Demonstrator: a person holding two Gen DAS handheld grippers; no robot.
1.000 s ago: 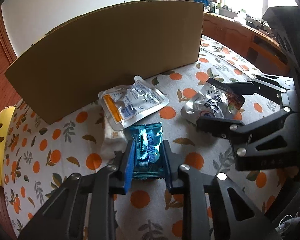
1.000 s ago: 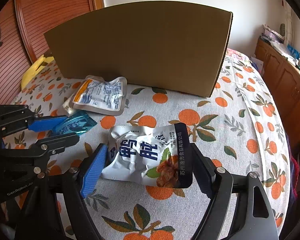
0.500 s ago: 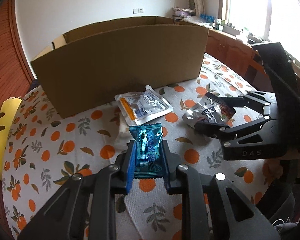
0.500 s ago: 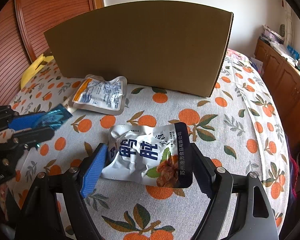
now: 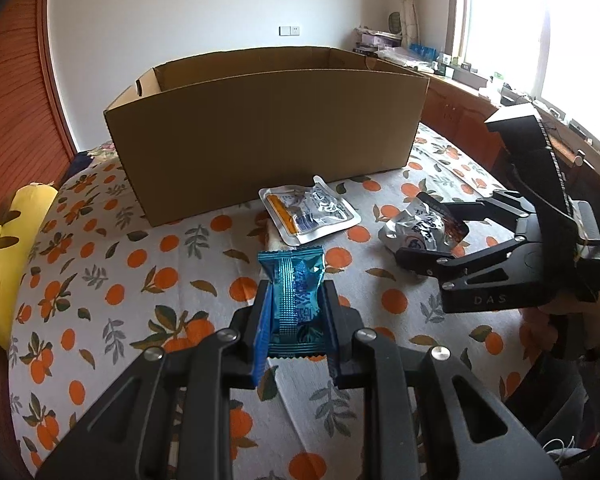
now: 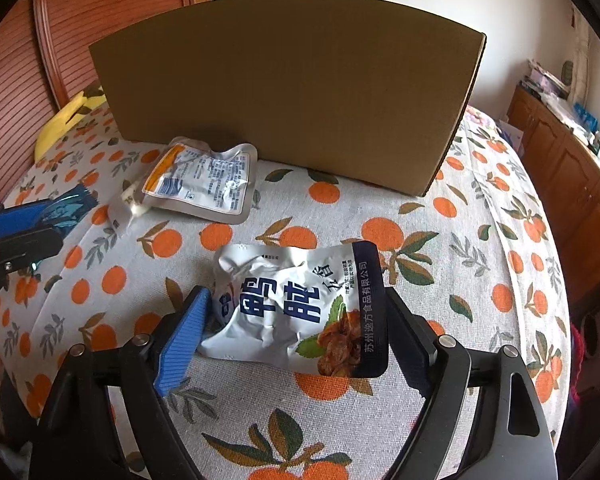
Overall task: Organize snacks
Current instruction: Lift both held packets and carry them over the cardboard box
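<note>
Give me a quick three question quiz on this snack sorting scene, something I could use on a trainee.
1. True or false: the left gripper is shut on the blue packet.
2. Which snack sits between the right gripper's fingers?
A. silver pouch with the orange stripe
B. white pouch with blue characters
C. blue packet
3. Fill in: the silver pouch lies on the tablecloth in front of the ____.

Key: 1 true; 2 B; 3 cardboard box.

Daylight pours in from the window (image 5: pixel 572 40) at the right of the left wrist view, blown out to white, leaving the room bright and shadows soft. Both views are sharp at centre, strongly bowed by fisheye distortion, with dark vignetted corners.
</note>
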